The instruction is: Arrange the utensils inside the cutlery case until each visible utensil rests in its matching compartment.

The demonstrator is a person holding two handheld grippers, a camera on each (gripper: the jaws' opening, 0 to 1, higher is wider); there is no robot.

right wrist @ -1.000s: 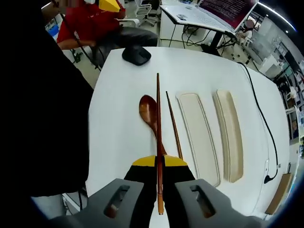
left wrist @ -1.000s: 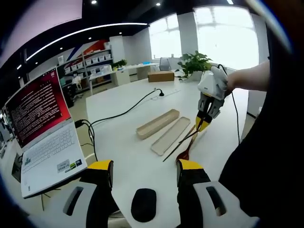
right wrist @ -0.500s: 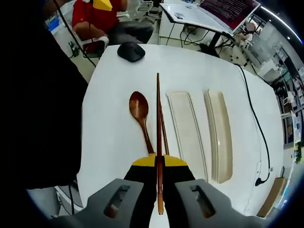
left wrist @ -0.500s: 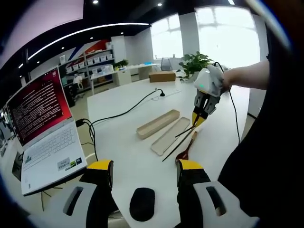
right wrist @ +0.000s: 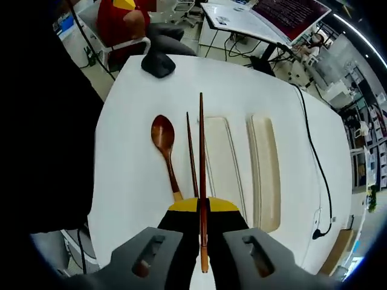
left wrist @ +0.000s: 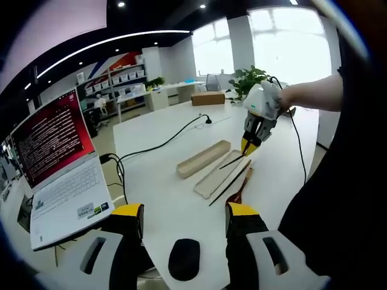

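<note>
My right gripper is shut on a dark wooden chopstick, held above the table and pointing along the near edge of the flat beige tray. The deeper beige case lies beside that tray. A second chopstick and a brown wooden spoon lie on the white table left of the trays. In the left gripper view the right gripper hangs over the tray with the chopstick, near the case and spoon. My left gripper is open, holding nothing.
A black mouse sits just before my left jaws. An open laptop stands at the left, and a black cable runs across the table. A cardboard box and a potted plant are at the far end.
My right gripper has risen and carried the chopstick sideways, from over the spoon and loose chopstick toward the flat tray. The left gripper has stayed open and nearly still.
</note>
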